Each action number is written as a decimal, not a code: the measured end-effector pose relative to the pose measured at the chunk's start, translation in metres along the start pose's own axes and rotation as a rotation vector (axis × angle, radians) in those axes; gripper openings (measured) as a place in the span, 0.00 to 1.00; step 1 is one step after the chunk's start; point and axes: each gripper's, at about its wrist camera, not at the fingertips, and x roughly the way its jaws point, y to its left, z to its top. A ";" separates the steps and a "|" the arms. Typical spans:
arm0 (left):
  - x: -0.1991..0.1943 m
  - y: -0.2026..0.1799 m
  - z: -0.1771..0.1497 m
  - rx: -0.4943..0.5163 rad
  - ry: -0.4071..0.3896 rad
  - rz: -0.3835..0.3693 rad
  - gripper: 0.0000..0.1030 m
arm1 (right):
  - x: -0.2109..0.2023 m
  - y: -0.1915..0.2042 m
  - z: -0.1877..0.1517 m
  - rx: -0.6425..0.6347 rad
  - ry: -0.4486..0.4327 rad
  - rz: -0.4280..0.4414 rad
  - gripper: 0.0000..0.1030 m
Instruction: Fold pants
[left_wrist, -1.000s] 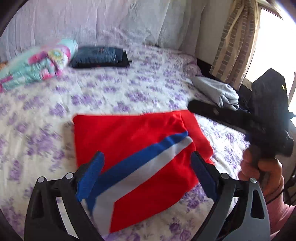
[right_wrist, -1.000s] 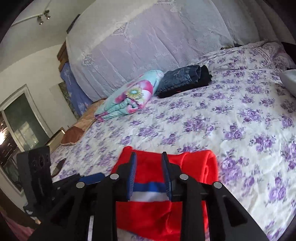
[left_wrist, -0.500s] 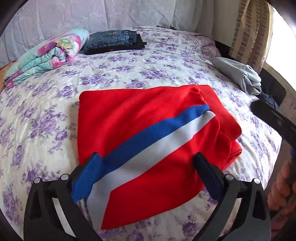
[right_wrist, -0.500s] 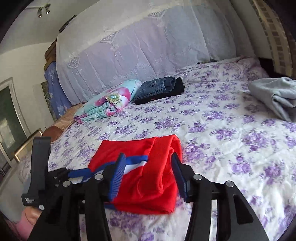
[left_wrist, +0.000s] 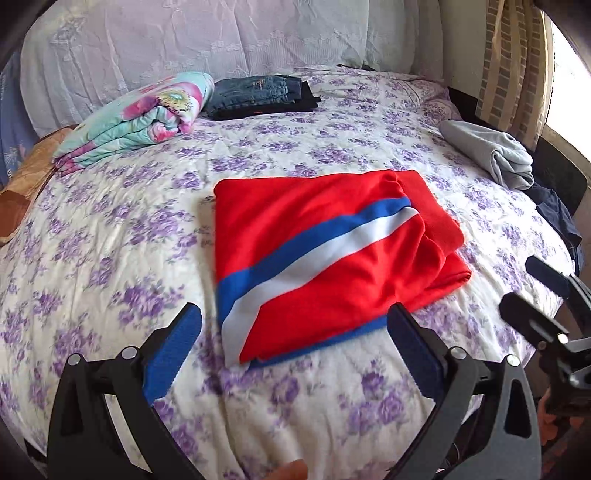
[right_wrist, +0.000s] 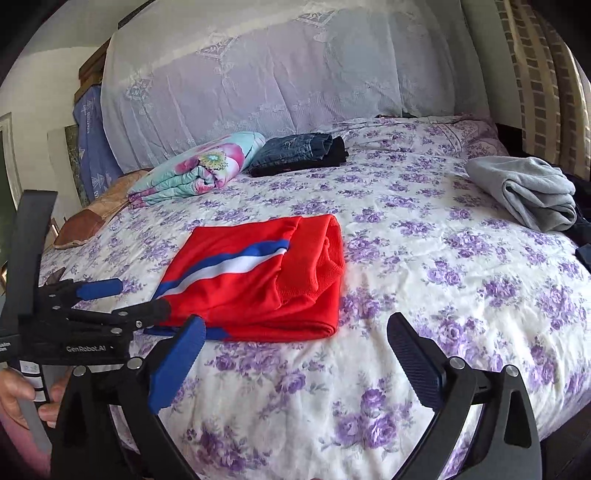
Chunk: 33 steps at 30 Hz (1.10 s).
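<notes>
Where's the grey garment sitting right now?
The grey garment lies bunched at the bed's far right edge in both wrist views, beside the curtain, well apart from the folded red pants.

Pants (left_wrist: 325, 254) bright red with a diagonal blue stripe and a white stripe beside it, blue edge peeking out at the near hem. Bedspread (left_wrist: 110, 236) off-white with purple flower print. Rolled quilt (left_wrist: 140, 118) turquoise with pink and yellow-green flowers. Folded jeans (left_wrist: 255, 94) dark blue denim, on a black garment (left_wrist: 308, 99). Sweatshirt (left_wrist: 487, 151) plain light grey. Lace curtain (left_wrist: 207, 40) white-lilac with an embroidered pattern. Side curtain (left_wrist: 513, 66) beige-brown check. Left gripper (left_wrist: 291, 350) black, blue pads; right gripper (right_wrist: 295, 354) black, blue pads. Cushion (right_wrist: 96, 218) tan-brown.
</notes>
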 end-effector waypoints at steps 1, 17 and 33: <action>-0.004 0.001 -0.004 -0.008 0.000 0.006 0.95 | 0.002 0.000 -0.004 0.006 0.023 -0.001 0.96; -0.038 -0.001 -0.034 -0.022 -0.016 0.029 0.95 | -0.013 0.023 -0.017 -0.051 0.079 -0.053 0.96; -0.001 0.045 -0.009 -0.150 0.086 -0.151 0.95 | 0.037 -0.050 0.025 0.199 0.105 0.294 0.96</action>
